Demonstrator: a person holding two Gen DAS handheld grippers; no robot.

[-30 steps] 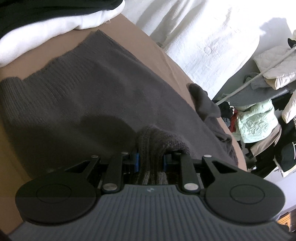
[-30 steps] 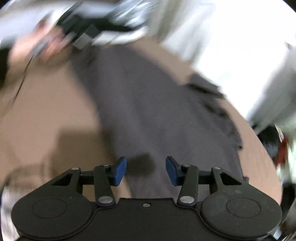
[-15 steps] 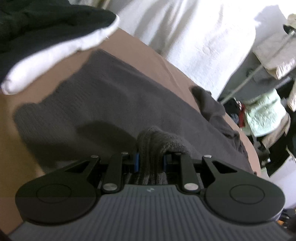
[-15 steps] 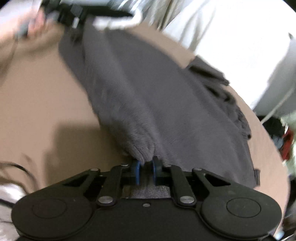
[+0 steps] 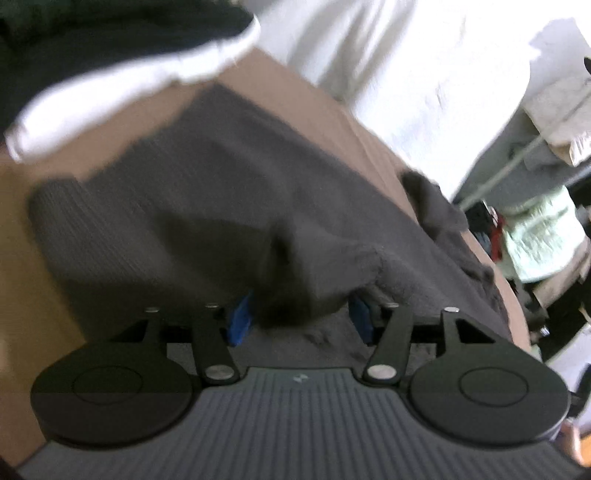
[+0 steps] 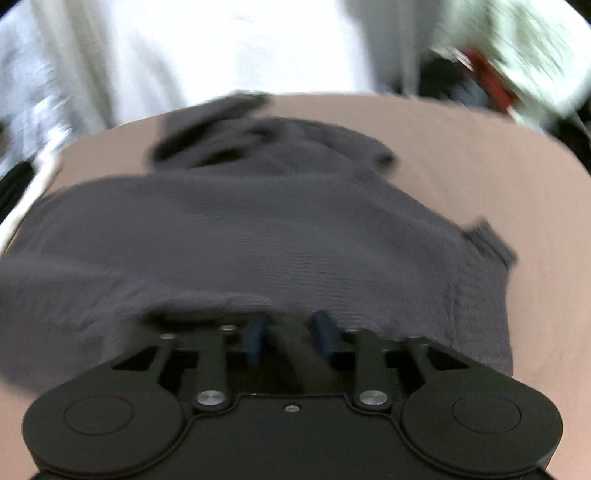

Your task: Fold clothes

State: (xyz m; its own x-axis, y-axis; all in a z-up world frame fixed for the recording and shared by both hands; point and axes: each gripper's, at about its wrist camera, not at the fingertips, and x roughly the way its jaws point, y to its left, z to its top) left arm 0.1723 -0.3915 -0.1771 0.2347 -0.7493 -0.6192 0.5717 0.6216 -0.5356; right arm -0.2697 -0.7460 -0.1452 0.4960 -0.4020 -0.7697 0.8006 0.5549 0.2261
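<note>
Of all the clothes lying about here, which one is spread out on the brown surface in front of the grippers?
The dark grey knit sweater. The white garment and black garment sit piled at its far edge.

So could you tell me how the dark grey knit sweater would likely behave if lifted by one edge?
The sweater would probably droop limply: it bunches in soft folds. Its fuzzy knit suggests it grips rather than slips. Likely light, though thick.

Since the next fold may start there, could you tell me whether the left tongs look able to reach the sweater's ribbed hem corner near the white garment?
Probably yes: the left tongs are opening, and only flat dark grey sweater lies before the ribbed hem corner; the white garment sits beyond it.
</note>
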